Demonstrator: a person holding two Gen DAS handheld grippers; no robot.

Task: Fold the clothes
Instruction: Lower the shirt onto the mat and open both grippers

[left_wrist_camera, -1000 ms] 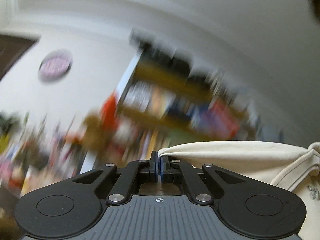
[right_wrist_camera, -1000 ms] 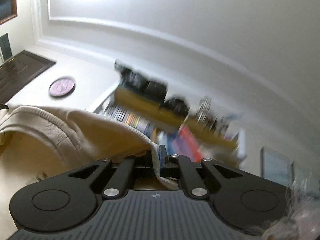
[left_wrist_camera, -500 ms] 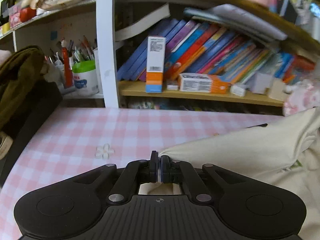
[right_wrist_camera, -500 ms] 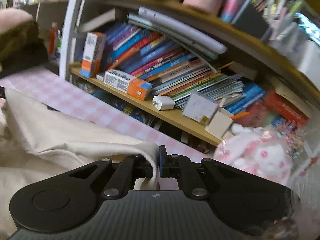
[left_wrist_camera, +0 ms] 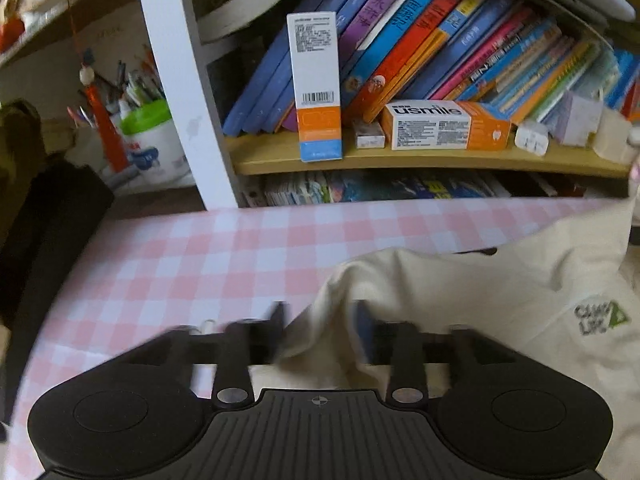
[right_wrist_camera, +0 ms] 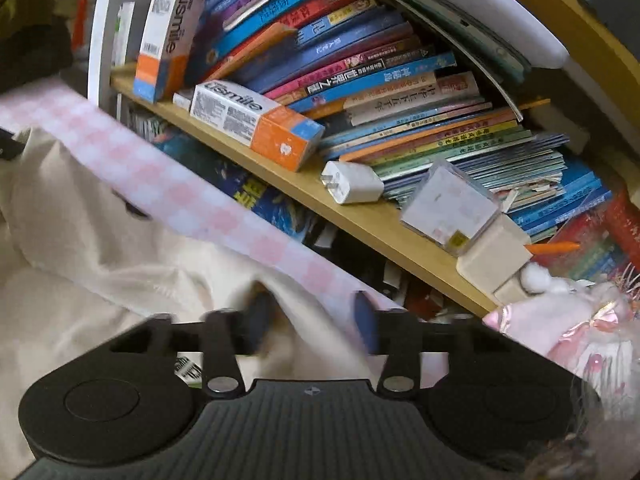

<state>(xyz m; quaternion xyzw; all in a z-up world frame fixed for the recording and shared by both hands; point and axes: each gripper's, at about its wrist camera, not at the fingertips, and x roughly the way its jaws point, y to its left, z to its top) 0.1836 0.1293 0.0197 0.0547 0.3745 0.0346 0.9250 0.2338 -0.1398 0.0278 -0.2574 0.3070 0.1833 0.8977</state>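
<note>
Garment (left_wrist_camera: 460, 296) lies on table (left_wrist_camera: 180, 264), before bookshelf (left_wrist_camera: 400, 160).

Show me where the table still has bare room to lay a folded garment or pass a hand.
Free: the pink checked tablecloth between the cream garment, the dark bundle at the table's left edge and the bookshelf's white post. In the right wrist view only a thin strip shows past the garment. Crowded: the wooden shelf, full of books and boxes.

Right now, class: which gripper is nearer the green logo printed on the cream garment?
Left. The left gripper is beside the logo; the right gripper view shows no logo.
</note>
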